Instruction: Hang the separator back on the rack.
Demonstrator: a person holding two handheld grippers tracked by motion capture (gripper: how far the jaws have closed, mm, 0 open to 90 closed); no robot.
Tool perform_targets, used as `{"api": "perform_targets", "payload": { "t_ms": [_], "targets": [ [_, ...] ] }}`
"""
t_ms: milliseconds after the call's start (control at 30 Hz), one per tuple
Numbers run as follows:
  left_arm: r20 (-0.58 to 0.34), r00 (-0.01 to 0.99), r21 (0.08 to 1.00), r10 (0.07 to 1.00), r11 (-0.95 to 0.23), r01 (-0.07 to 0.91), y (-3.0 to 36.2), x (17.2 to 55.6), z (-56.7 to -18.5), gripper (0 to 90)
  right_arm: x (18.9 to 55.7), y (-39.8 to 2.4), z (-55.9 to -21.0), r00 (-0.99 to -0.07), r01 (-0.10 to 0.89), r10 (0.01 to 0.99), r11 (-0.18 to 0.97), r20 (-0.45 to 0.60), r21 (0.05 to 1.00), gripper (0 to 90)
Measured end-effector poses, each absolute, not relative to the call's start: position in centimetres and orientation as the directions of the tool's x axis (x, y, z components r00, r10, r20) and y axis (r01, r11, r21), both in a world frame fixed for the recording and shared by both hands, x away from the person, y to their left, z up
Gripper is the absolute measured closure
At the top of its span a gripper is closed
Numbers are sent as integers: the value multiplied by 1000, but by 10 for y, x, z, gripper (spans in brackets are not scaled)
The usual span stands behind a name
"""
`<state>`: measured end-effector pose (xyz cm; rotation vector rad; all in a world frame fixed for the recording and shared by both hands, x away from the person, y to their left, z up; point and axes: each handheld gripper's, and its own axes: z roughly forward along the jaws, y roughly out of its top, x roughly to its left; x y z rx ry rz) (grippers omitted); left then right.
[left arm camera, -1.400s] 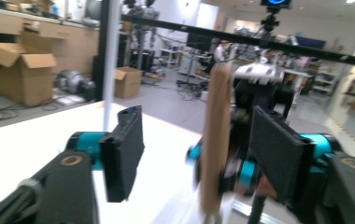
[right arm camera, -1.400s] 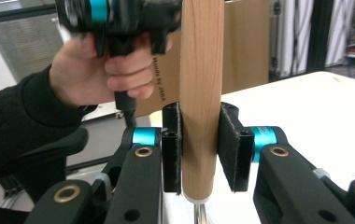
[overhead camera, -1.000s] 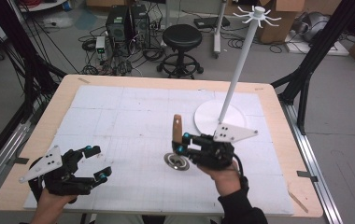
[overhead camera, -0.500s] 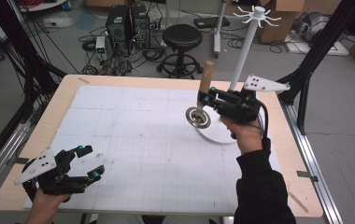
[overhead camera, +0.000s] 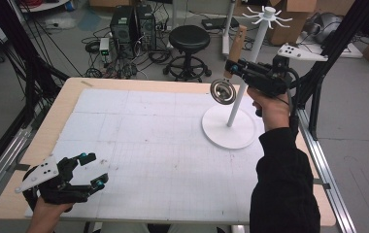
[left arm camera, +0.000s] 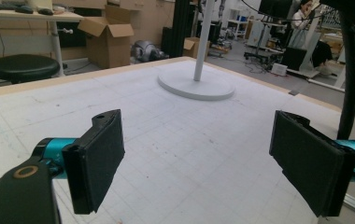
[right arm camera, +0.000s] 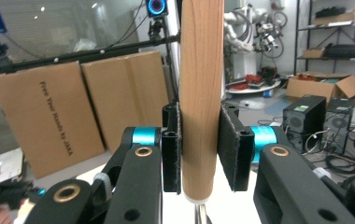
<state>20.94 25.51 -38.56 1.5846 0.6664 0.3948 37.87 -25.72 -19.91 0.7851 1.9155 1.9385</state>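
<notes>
The left gripper (overhead camera: 89, 170) rests low over the mat (overhead camera: 139, 145) at about 7 o'clock of the table (overhead camera: 66, 97), near its front-left corner. Its jaws stand wide apart, released, with nothing between them; the left gripper view shows bare gridded mat between the two pads (left arm camera: 98, 158).

Toward 1 o'clock, well apart from it, stands the rack (overhead camera: 235, 92): a white round base with a thin post and small hooks at the top.

The right gripper (overhead camera: 233, 69) is raised in the air just beside the post, above the base. It is clenched on the handle (overhead camera: 235, 46) of a strainer (overhead camera: 223, 91). The wooden handle points up, a little tilted; the round metal bowl hangs below the jaws, in front of the post. In the right gripper view both pads (right arm camera: 172, 147) press the handle's sides near its lower end.
</notes>
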Motion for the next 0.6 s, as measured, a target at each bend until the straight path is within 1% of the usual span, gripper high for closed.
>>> {"api": "perform_targets", "payload": {
  "t_ms": [300,533,600],
  "targets": [
    [-133,775,983,618,-17,183,256,208,-385,183,392,-265,-190,-763,177,619,-76,186,981,722],
    [-137,772,983,620,-12,183,258,207,-385,183,403,-274,-194,-723,215,649,-115,237,970,722],
    [-138,770,983,623,-12,186,258,207,-386,183,406,-276,-196,-712,229,659,-104,240,968,722]
  ]
}}
